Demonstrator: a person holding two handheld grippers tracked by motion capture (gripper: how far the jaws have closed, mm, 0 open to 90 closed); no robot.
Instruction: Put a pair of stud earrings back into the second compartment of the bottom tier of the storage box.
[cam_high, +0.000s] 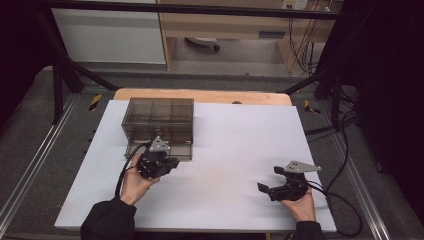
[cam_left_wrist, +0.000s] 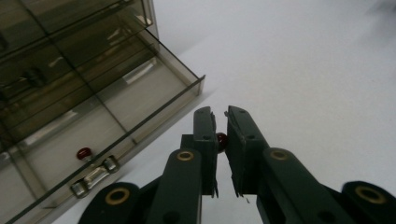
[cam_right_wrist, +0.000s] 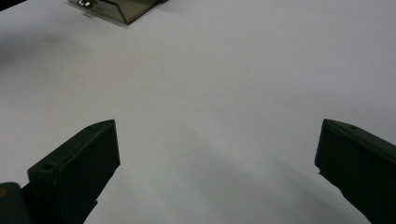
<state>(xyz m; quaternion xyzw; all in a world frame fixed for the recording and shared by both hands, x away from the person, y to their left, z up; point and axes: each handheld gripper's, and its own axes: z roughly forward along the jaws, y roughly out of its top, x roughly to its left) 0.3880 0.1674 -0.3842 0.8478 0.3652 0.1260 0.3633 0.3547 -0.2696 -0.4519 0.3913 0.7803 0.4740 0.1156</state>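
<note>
A smoky clear compartment box (cam_high: 158, 116) stands at the back left of the white table, and its front section (cam_left_wrist: 140, 98) lies open and flat toward me. In the left gripper view a small red bead (cam_left_wrist: 221, 140) is pinched between my left gripper's (cam_left_wrist: 219, 113) nearly closed jaws, just right of the box's open corner. A second red bead (cam_left_wrist: 84, 153) lies in the open section beside the metal latch (cam_left_wrist: 93, 179). In the high view my left gripper (cam_high: 170, 163) sits at the box's front edge. My right gripper (cam_high: 270, 179) rests open at the front right, jaws spread wide over bare table (cam_right_wrist: 217, 149).
The white table sheet (cam_high: 235, 145) covers a wooden top. Black frame posts (cam_high: 57, 80) and cables (cam_high: 345, 150) run along both sides. A corner of the box (cam_right_wrist: 122, 8) shows at the top of the right gripper view.
</note>
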